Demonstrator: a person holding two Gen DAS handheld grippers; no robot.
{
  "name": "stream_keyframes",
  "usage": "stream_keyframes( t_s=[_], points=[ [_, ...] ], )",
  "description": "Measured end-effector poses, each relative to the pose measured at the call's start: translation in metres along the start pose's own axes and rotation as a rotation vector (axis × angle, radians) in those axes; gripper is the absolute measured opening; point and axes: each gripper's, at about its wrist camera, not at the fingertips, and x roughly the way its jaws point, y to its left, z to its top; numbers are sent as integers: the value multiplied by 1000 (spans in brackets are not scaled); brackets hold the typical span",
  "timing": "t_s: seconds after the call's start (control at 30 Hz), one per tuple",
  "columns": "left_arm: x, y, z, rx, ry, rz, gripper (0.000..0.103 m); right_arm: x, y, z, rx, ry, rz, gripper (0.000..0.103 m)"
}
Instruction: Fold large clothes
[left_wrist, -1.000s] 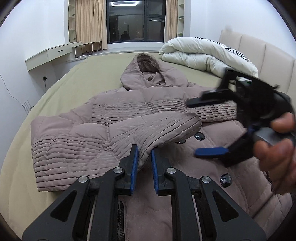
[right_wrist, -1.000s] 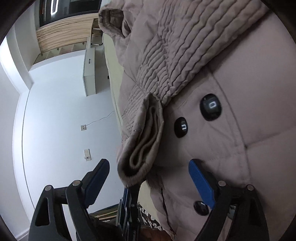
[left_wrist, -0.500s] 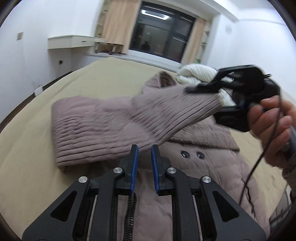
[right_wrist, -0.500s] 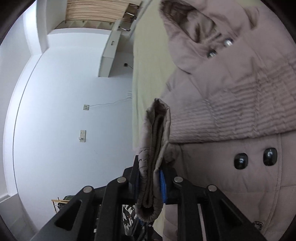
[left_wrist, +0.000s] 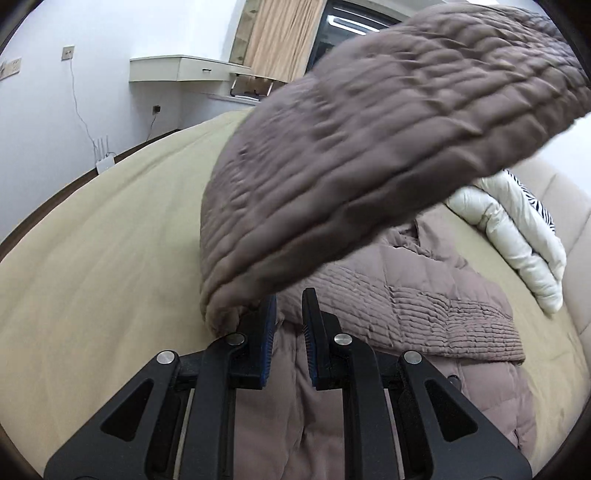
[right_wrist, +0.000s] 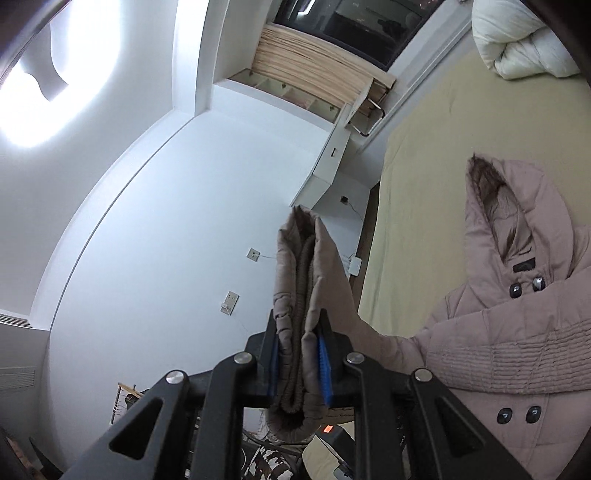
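The fold has barely begun. The padded coat (right_wrist: 517, 354) lies front-up on the bed (left_wrist: 92, 266), hood (right_wrist: 517, 210) towards the head end near the rolled white duvet (left_wrist: 517, 243), its body flat and unfolded. The right gripper (right_wrist: 299, 365) is clamped on the cuff (right_wrist: 299, 306) of one sleeve (left_wrist: 369, 147), which hangs raised over the coat. The other sleeve (left_wrist: 443, 317) already lies across the chest. The left gripper (left_wrist: 288, 332) has its jaws nearly closed with nothing between them. Judging from this, the raised sleeve must be laid across, then the body and hood folded
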Motion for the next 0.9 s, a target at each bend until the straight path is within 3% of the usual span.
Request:
stream_keyframes(
  t_s=[0.13,0.27,0.5,0.57,0.67,0.77,0.9],
  points=[
    [17,-14,4,86,15,44,14,-26,-30,6,54,-54,-9,20],
    [31,5,6,27,35,115,14,-50,-68,4,95,-97,-58,20],
    [68,35,-3,16,168,180,13,-75,-191,-11,269,-126,-234,20],
    [81,42,-6,-10,221,171,13,-69,-236,-23,322,-100,-322,20],
    [78,40,-3,43,238,159,13,-73,-300,-46,402,-87,-466,19],
    [66,41,-9,58,251,108,13,-92,-332,-63,465,-142,-457,12],
    [40,41,-23,88,294,72,13,-107,-328,-57,410,-150,-494,10]
  ],
)
